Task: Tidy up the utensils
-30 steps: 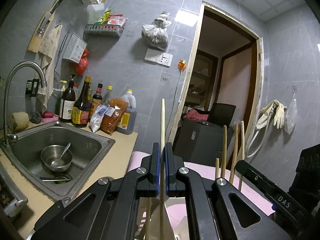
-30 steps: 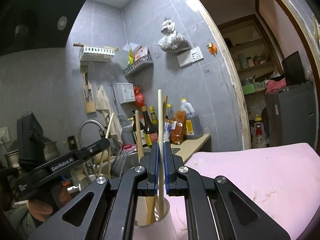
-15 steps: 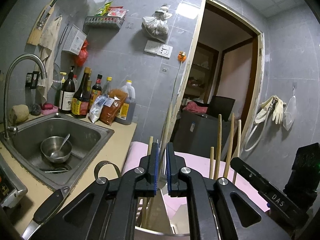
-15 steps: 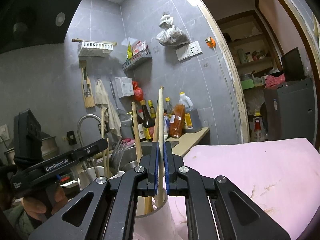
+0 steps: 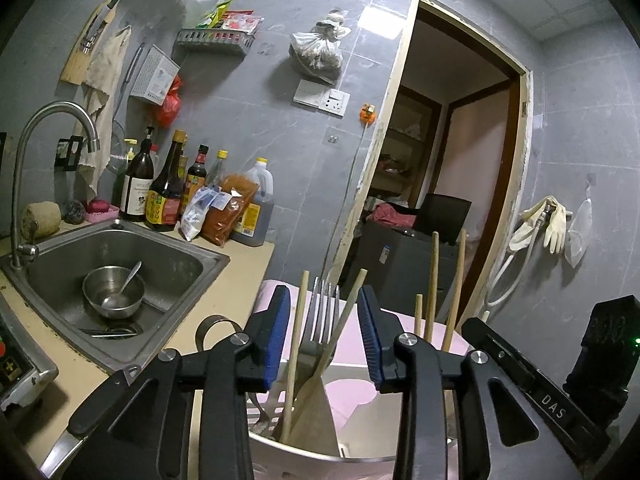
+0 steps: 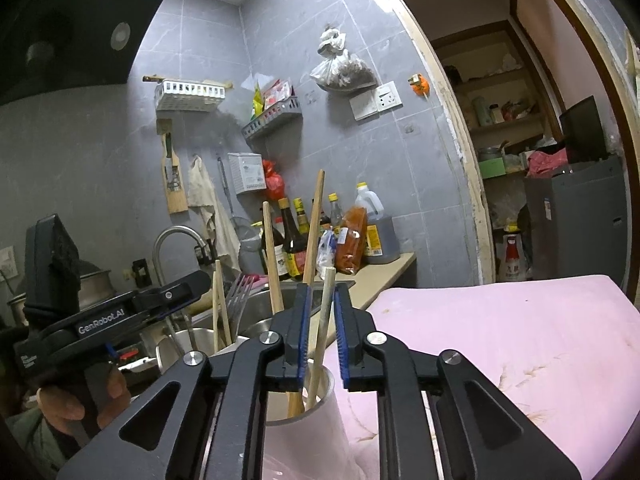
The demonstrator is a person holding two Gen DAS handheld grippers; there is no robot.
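Observation:
My left gripper [image 5: 323, 336] is open above a white utensil holder [image 5: 304, 456]. A metal fork [image 5: 322, 316] and two wooden chopsticks [image 5: 298, 344] stand in it between the jaws, touching neither. My right gripper [image 6: 321, 340] is open over a white cup [image 6: 320, 416] that holds several wooden chopsticks [image 6: 320, 344]. One chopstick stands loose between its jaws. The left gripper [image 6: 132, 312] also shows at the left of the right wrist view, beside a fork [image 6: 236, 300] and chopsticks in a metal container.
A steel sink [image 5: 116, 268] with a bowl and spoon [image 5: 114, 290] lies left. Sauce bottles [image 5: 168, 192] line the grey tiled wall. A pink cloth [image 6: 500, 340] covers the surface on the right. A doorway [image 5: 440, 184] opens behind.
Both grippers have opened and let go of the chopsticks they held. The chopsticks have dropped lower into their holders. The left gripper has moved so a fork now stands between its jaws.

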